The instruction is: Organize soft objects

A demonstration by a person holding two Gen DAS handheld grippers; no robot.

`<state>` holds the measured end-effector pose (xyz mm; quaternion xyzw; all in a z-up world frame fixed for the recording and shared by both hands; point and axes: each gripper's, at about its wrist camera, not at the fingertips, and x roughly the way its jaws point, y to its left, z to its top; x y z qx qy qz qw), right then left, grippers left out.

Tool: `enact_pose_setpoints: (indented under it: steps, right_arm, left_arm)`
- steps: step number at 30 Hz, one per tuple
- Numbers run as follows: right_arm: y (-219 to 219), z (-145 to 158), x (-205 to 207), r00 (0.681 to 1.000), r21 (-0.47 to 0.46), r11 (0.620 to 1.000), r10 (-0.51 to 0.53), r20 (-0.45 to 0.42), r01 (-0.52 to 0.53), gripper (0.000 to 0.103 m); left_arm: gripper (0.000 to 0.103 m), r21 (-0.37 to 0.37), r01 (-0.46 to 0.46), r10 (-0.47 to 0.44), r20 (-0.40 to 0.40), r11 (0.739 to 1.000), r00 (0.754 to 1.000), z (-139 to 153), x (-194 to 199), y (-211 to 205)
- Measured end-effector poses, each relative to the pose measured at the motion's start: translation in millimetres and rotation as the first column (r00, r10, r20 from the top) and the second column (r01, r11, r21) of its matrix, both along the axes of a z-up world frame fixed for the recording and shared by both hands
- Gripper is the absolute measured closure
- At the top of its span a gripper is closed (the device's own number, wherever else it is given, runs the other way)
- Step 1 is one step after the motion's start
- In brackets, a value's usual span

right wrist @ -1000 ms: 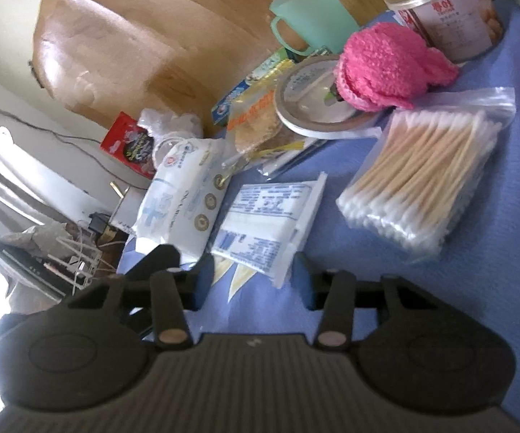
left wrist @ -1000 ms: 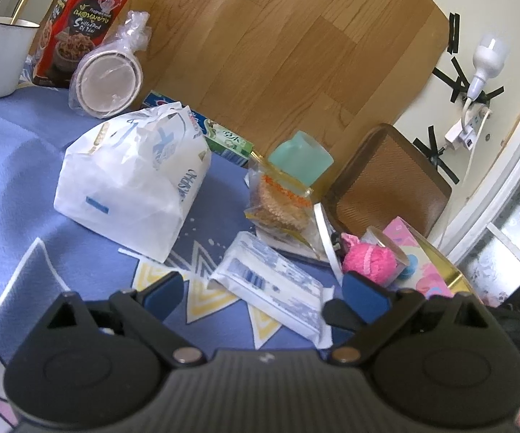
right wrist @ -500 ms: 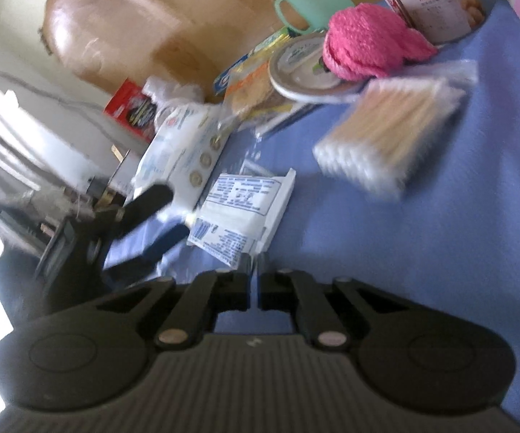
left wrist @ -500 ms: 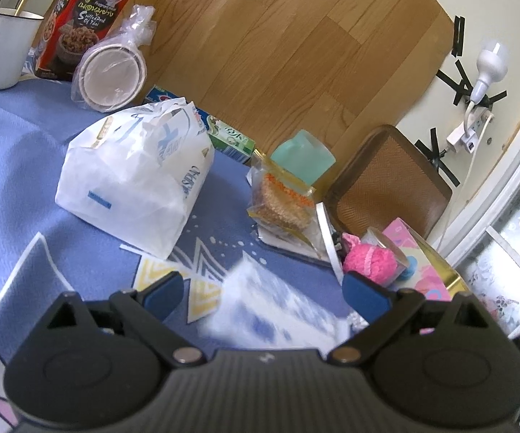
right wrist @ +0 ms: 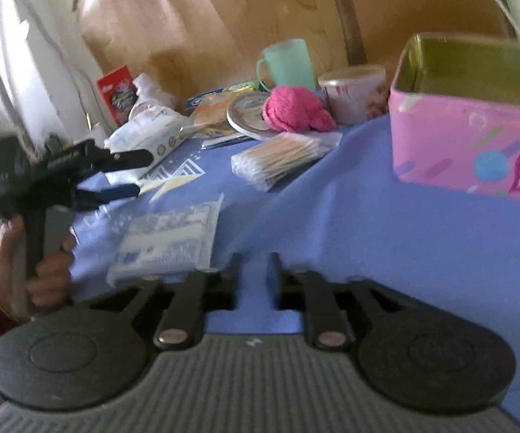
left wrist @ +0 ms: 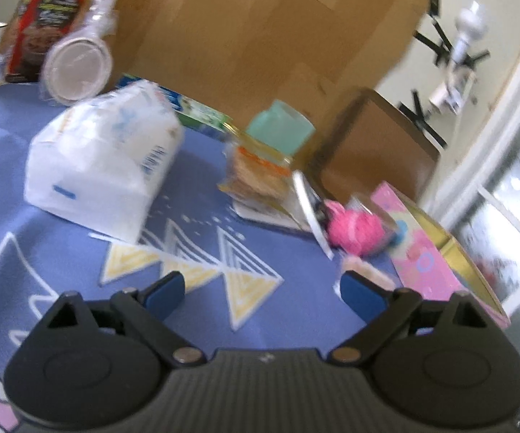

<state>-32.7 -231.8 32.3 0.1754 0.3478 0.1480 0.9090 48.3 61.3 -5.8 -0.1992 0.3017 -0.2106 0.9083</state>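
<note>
Right gripper (right wrist: 254, 276): jaws narrowly apart and opening, only blue tablecloth (right wrist: 386, 223) between. Left gripper (left wrist: 261, 287): jaws wide, closing slightly, nothing between. White soft pack (right wrist: 168, 240) lies flat just left of right fingertips, near tablecloth's front edge.

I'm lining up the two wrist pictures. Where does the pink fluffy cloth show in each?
Left wrist view: the pink fluffy cloth lies right of centre, beside the pink tin.
Right wrist view: the cloth lies above centre, behind the bag of cotton swabs.
Shared landmark: the mint green cup behind it.
</note>
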Motion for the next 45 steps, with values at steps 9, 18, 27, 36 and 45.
enact_pose_setpoints:
  steps: [9,18,27,36,45]
  right_arm:
    - [31.3,1.7,1.4,0.973,-0.208,0.967,0.178,0.145,-0.146,0.037]
    - [64.7,-13.9,40.1,0.931,-0.253,0.920,0.339,0.133,-0.299,0.033]
    - [28.9,-1.0,26.8,0.956,-0.238,0.971,0.095,0.277,-0.027,0.096]
    - [-15.7,-1.0,12.1,0.962,-0.203,0.977,-0.013,0.274,0.071,0.092]
    - [13.3,4.3,20.2,0.957,-0.147,0.986,0.114,0.268,-0.076,0.048]
  left_arm:
    - [0.022,0.003,0.168,-0.167,-0.105,0.986,0.980,10.2,-37.2,-29.6]
    - [0.029,0.078,0.136,-0.123,-0.154,0.988,0.980,6.2,-57.7,-44.4]
    - [0.061,0.143,0.396,-0.395,-0.033,0.907,0.918,56.1,-36.9,-135.9]
    - [0.053,0.122,0.346,-0.352,0.032,0.930,0.935,81.5,-21.1,-134.0]
    - [0.029,0.069,0.098,-0.091,-0.108,0.993,0.990,49.3,-23.5,-30.4]
